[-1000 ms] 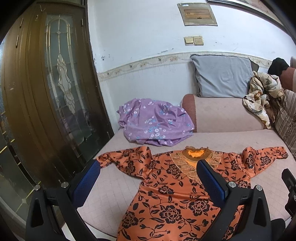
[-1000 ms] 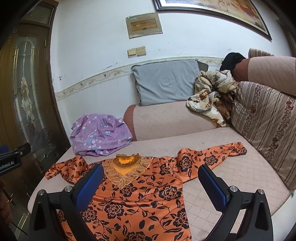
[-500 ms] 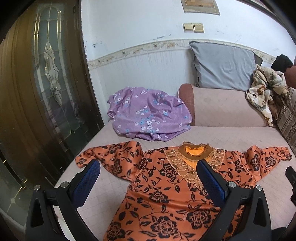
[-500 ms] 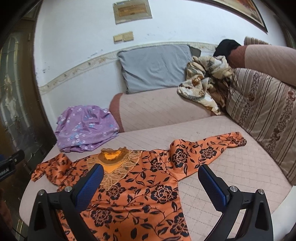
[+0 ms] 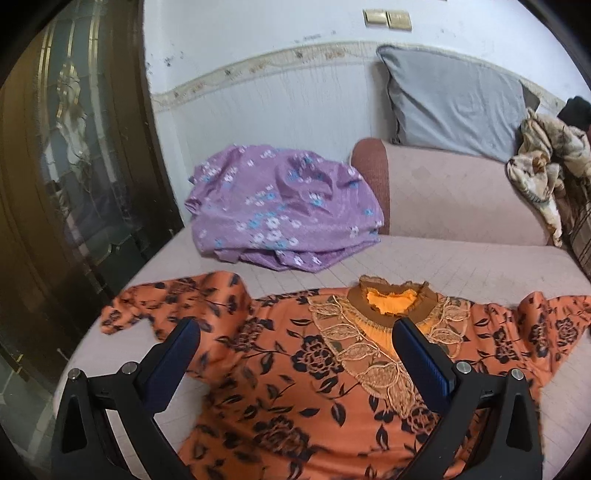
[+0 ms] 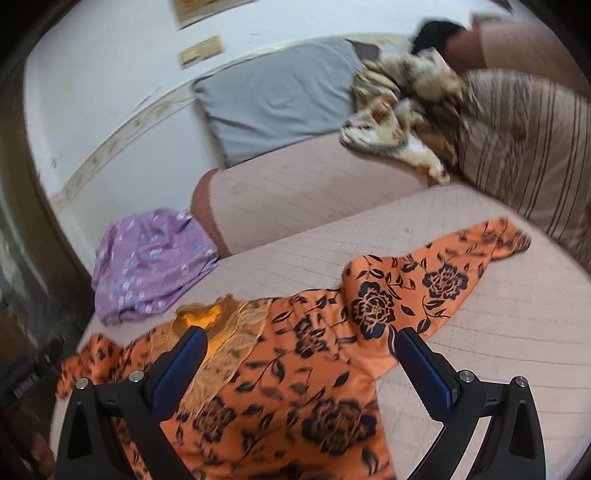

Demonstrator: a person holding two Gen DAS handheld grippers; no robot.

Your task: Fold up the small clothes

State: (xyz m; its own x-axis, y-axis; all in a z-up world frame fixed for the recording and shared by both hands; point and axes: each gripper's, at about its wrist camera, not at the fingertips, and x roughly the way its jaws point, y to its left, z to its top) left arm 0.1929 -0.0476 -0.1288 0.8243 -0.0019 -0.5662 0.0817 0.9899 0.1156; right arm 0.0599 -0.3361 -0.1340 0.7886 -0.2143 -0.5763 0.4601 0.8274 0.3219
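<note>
A home living room is shown: a pink quilted sofa (image 5: 461, 266) set against a white wall (image 5: 280, 48) with a patterned border, a grey cushion (image 5: 454, 110), a striped cushion (image 6: 524, 140), loose clothes, brass wall switches (image 5: 387, 18) and a wooden glazed door (image 5: 70, 155).

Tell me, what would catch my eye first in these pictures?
The orange flowered dress spread flat on the sofa seat, sleeves out to both sides, fills the foreground. Behind it a crumpled purple cloth lies near the seat's far left corner, beside the dark door. Blue-padded fingers stand wide apart above the dress in both views, holding nothing.
</note>
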